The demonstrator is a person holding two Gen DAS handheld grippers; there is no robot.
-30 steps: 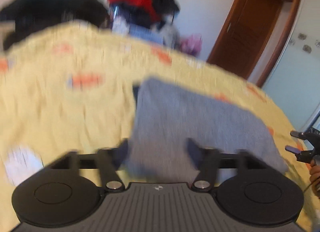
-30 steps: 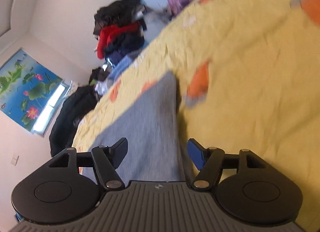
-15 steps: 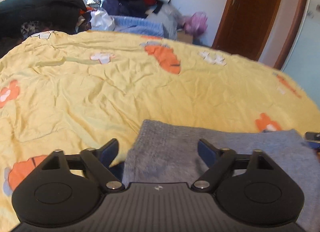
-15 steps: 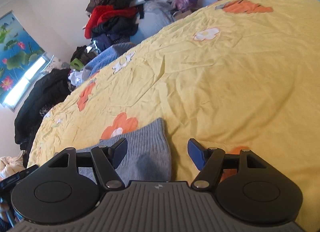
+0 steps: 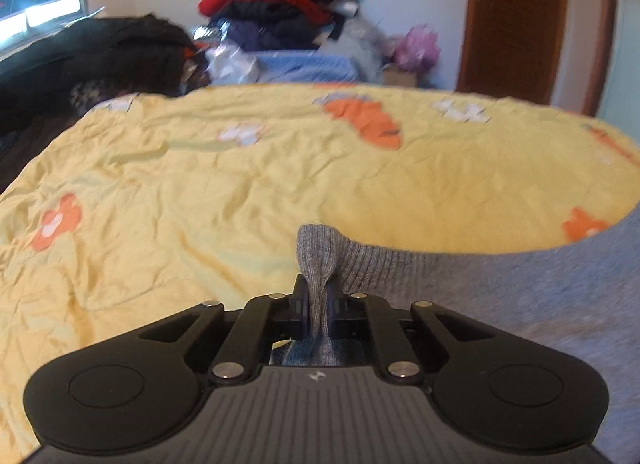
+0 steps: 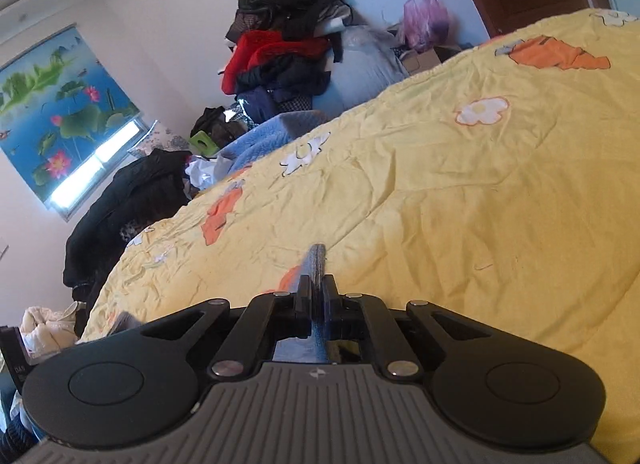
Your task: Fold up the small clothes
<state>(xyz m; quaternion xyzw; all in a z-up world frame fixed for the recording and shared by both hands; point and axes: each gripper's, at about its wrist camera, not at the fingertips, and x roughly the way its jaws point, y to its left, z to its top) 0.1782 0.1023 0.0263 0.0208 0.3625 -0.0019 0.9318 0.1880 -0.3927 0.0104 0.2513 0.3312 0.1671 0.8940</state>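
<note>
A grey knit garment (image 5: 500, 288) lies on the yellow flowered bedspread (image 5: 240, 191) and spreads to the right in the left wrist view. My left gripper (image 5: 317, 300) is shut on its ribbed corner, which bunches up between the pads. In the right wrist view my right gripper (image 6: 316, 296) is shut on another edge of the grey garment (image 6: 317, 260); a thin ridge of knit pokes out past the fingertips. The rest of the garment is hidden behind that gripper's body.
A heap of clothes (image 5: 280, 3) with a red item is stacked against the far wall beyond the bed. A dark coat (image 5: 92, 59) lies at the bed's left side. A brown door (image 5: 516, 19) stands at the right. A window blind (image 6: 60, 111) with lotus print hangs left.
Both grippers swept in over the grey garment, settled at its near edge, then closed from wide open onto the knit. The cloth now bunches up between each pair of pads.
</note>
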